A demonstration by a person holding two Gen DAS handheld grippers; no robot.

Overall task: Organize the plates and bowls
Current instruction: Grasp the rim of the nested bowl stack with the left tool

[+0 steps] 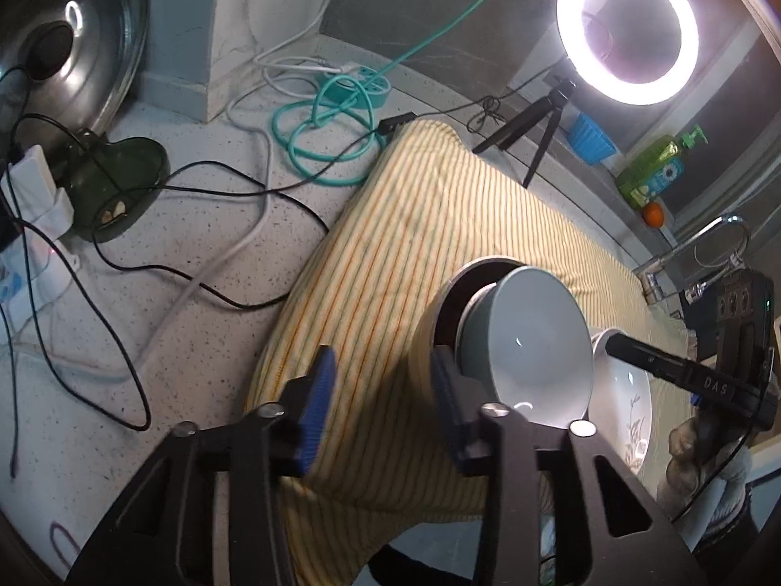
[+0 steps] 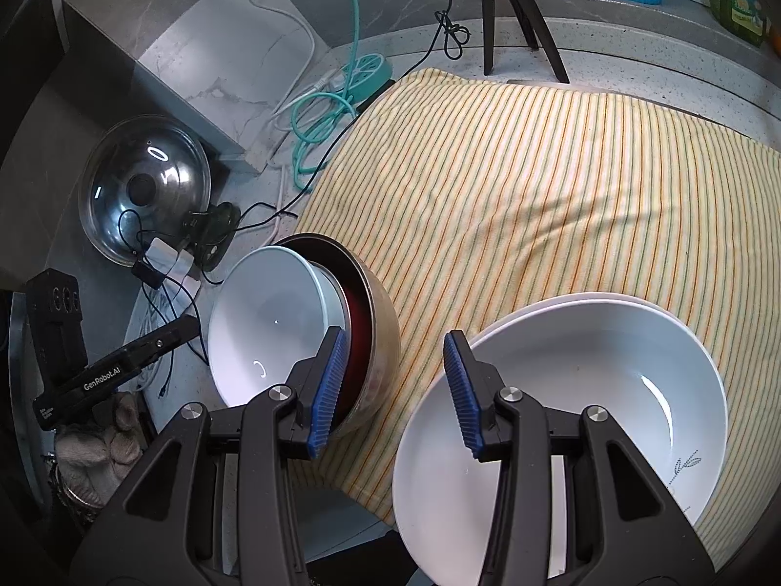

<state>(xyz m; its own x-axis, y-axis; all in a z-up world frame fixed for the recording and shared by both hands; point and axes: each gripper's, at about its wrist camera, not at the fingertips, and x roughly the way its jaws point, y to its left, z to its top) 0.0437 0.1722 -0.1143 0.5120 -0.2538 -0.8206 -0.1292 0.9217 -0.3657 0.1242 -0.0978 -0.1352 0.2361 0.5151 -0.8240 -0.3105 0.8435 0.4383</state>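
A nest of bowls lies tipped on its side on the yellow striped cloth (image 2: 537,185): a grey-white bowl (image 2: 266,317) inside a metal bowl with a red lining (image 2: 378,327). In the left wrist view the grey bowl (image 1: 532,342) sits in the dark-lined metal bowl (image 1: 446,303). A stack of white plates with a plant print (image 2: 561,420) lies at the cloth's near edge; it also shows in the left wrist view (image 1: 629,400). My left gripper (image 1: 383,400) is open, its right finger beside the nest. My right gripper (image 2: 398,390) is open between nest and plates.
On the speckled counter: a glass pot lid (image 2: 146,195) on a dark stand (image 1: 117,185), tangled cables and a teal power strip (image 1: 354,85), a ring light on a tripod (image 1: 629,24), a blue cup (image 1: 593,139), a green soap bottle (image 1: 656,171), a faucet (image 1: 703,249).
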